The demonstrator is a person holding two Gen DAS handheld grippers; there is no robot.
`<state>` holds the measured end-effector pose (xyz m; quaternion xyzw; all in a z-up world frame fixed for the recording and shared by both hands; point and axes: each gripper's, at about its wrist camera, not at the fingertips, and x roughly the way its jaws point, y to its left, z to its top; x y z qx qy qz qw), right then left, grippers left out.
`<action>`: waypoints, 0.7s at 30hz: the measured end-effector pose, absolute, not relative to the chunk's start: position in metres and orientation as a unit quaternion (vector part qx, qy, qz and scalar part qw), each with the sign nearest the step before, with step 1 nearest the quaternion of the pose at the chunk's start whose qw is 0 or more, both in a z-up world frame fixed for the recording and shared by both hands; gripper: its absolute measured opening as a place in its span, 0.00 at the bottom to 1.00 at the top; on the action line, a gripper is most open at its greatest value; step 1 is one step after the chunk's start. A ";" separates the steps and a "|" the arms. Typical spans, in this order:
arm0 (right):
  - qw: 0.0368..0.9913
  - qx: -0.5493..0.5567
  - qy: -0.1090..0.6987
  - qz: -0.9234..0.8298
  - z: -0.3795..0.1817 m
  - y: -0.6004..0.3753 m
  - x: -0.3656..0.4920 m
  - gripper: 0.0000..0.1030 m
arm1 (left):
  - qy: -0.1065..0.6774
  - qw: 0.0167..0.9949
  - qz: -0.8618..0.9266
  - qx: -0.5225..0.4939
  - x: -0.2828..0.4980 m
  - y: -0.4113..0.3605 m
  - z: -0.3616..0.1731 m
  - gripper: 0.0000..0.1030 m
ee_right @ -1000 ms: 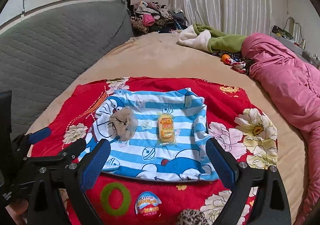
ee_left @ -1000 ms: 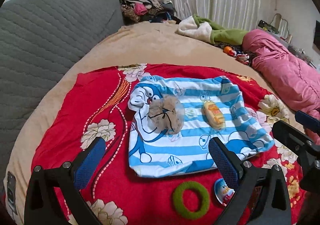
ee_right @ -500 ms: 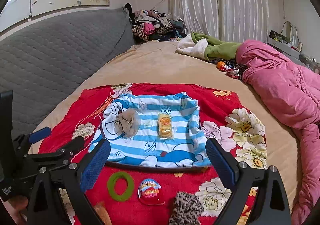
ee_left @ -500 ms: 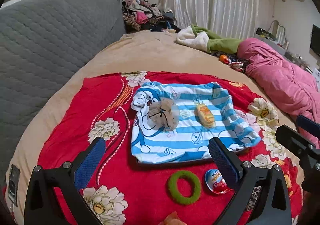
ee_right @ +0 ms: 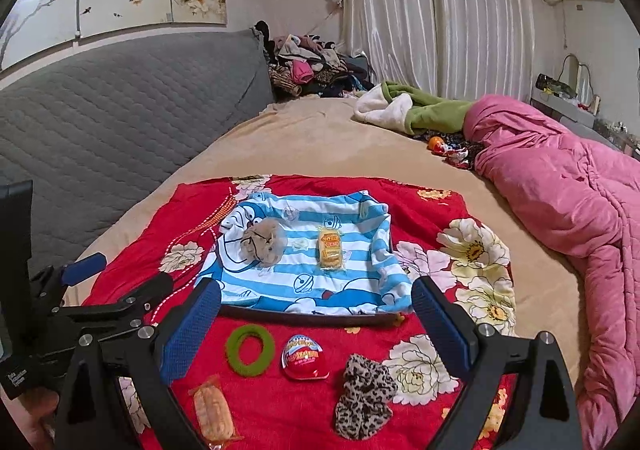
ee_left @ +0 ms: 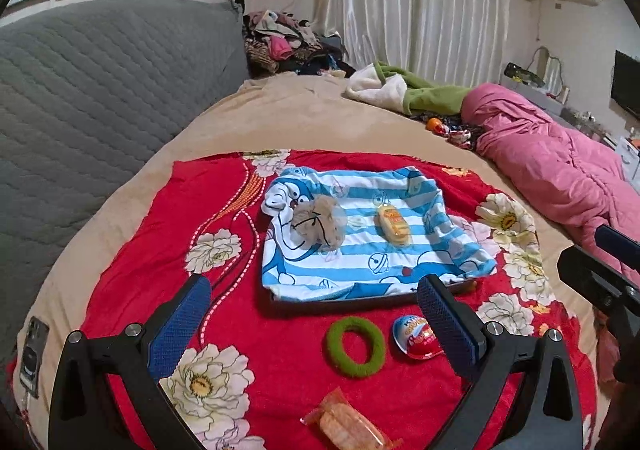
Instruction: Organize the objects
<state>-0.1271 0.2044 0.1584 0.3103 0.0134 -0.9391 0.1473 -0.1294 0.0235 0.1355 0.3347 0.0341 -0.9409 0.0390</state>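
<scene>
While two items (ee_right: 264, 248) sit on tray (ee_right: 312, 316), four items (ee_right: 250, 349) lie outside.

Soft even indoor light; fisheye warp (dark corners).

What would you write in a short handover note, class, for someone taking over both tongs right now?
Left tongs: open, empty. Right tongs: open, empty.
On the striped tray: brown scrunchie, yellow snack.
Left on the red blanket: green ring, chocolate egg, leopard scrunchie, orange snack pack.
</scene>
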 end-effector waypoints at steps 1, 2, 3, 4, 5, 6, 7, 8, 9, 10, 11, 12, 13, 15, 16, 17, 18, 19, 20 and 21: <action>0.147 0.307 0.015 -0.940 0.159 0.205 -0.123 0.94 | 0.036 0.038 -0.941 0.333 -0.125 0.024 0.136 1.00; 0.145 0.305 0.017 -0.941 0.161 0.205 -0.120 0.94 | 0.036 0.039 -0.942 0.333 -0.121 0.025 0.137 1.00; 0.146 0.305 0.019 -0.941 0.161 0.206 -0.117 0.94 | 0.034 0.038 -0.942 0.331 -0.117 0.027 0.137 1.00; 0.146 0.304 0.022 -0.941 0.162 0.206 -0.114 0.94 | 0.032 0.039 -0.943 0.329 -0.114 0.028 0.137 1.00; 0.144 0.302 0.024 -0.942 0.162 0.207 -0.110 0.94 | 0.028 0.040 -0.943 0.328 -0.111 0.029 0.138 1.00; 0.143 0.301 0.027 -0.943 0.162 0.207 -0.107 0.94 | 0.025 0.040 -0.944 0.327 -0.107 0.031 0.138 1.00; 0.143 0.299 0.030 -0.943 0.162 0.207 -0.103 0.94 | 0.024 0.040 -0.944 0.326 -0.104 0.031 0.138 1.00; 0.142 0.297 0.032 -0.944 0.162 0.208 -0.100 0.94 | 0.024 0.040 -0.944 0.326 -0.101 0.032 0.137 1.00; 0.142 0.296 0.035 -0.944 0.162 0.208 -0.097 0.94 | 0.025 0.038 -0.944 0.326 -0.098 0.033 0.137 1.00; 0.142 0.294 0.036 -0.945 0.162 0.208 -0.094 0.94 | 0.025 0.037 -0.944 0.326 -0.095 0.034 0.137 1.00; 0.142 0.293 0.036 -0.945 0.162 0.209 -0.090 0.94 | 0.025 0.037 -0.945 0.325 -0.091 0.035 0.136 1.00; 0.143 0.293 0.037 -0.945 0.162 0.209 -0.089 0.94 | 0.024 0.037 -0.945 0.323 -0.088 0.036 0.136 1.00; 0.145 0.292 0.038 -0.945 0.162 0.209 -0.085 0.94 | 0.024 0.036 -0.945 0.324 -0.085 0.037 0.136 1.00; 0.145 0.290 0.041 -0.945 0.161 0.210 -0.080 0.94 | 0.024 0.029 -0.945 0.325 -0.080 0.040 0.135 1.00; 0.144 0.289 0.043 -0.945 0.160 0.210 -0.076 0.94 | 0.020 0.029 -0.945 0.325 -0.078 0.041 0.135 1.00; 0.142 0.288 0.045 -0.946 0.160 0.210 -0.074 0.94 | 0.015 0.031 -0.946 0.324 -0.074 0.043 0.135 1.00; 0.142 0.287 0.045 -0.946 0.159 0.211 -0.070 0.94 | 0.011 0.031 -0.946 0.322 -0.072 0.045 0.135 1.00; 0.143 0.287 0.044 -0.946 0.159 0.213 -0.067 0.94 | 0.010 0.033 -0.946 0.321 -0.069 0.046 0.134 1.00; 0.143 0.287 0.043 -0.946 0.158 0.214 -0.064 0.94 | 0.010 0.032 -0.946 0.321 -0.066 0.047 0.135 1.00; 0.143 0.285 0.041 -0.947 0.158 0.215 -0.061 0.94 | 0.011 0.030 -0.947 0.321 -0.063 0.047 0.135 1.00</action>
